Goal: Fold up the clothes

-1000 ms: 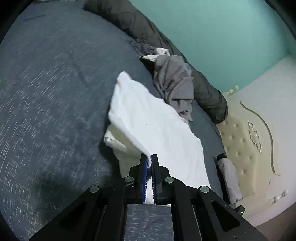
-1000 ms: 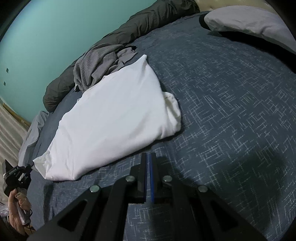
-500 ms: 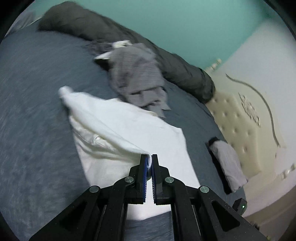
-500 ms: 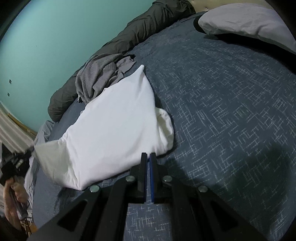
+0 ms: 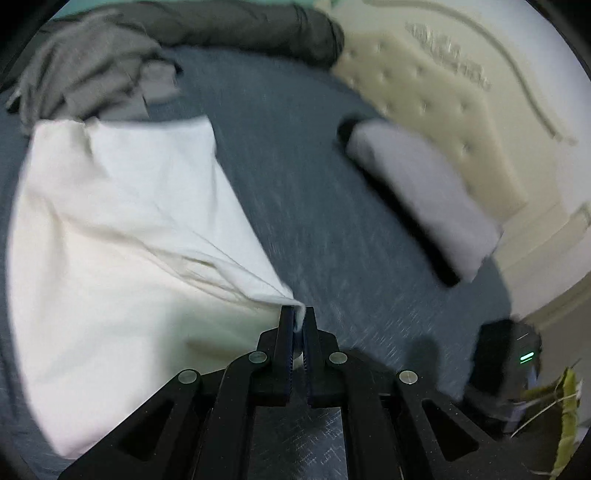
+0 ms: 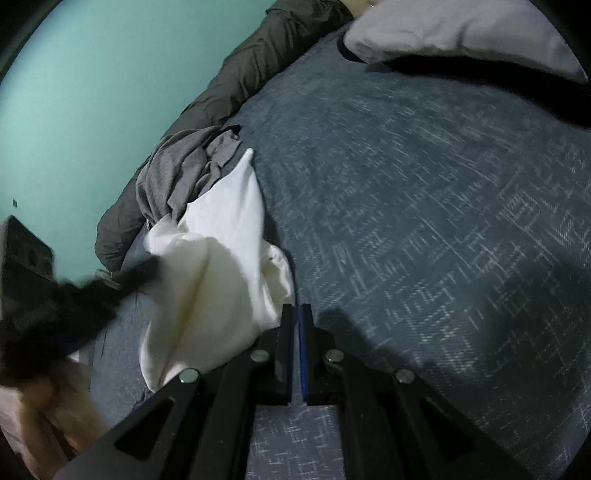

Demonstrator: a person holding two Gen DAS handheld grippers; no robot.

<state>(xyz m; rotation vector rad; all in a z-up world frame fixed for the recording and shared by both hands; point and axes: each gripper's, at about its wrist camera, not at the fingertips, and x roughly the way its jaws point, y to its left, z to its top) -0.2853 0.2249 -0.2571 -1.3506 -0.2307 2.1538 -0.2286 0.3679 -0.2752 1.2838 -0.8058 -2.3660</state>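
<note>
Change: left gripper (image 5: 298, 318), clamped on the white shirt (image 5: 122, 236) corner, has swept it across.
Right gripper (image 6: 297, 314): closed, empty.
Meaning: fold underway.

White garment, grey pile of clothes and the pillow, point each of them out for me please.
white garment (image 5: 122, 229): left wrist view, middle of the cloth.
grey clothes (image 6: 173, 177): right wrist view, centre of the heap.
pillow (image 5: 421, 192): left wrist view, top face.

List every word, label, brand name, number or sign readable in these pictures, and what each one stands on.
None: no readable text in either view.
Dark device at the bed's edge: only a green light bar, no letters.
Cream headboard: blurred raised ornament, not legible as writing.
White garment, grey clothes, pillow: no print or tag visible.
</note>
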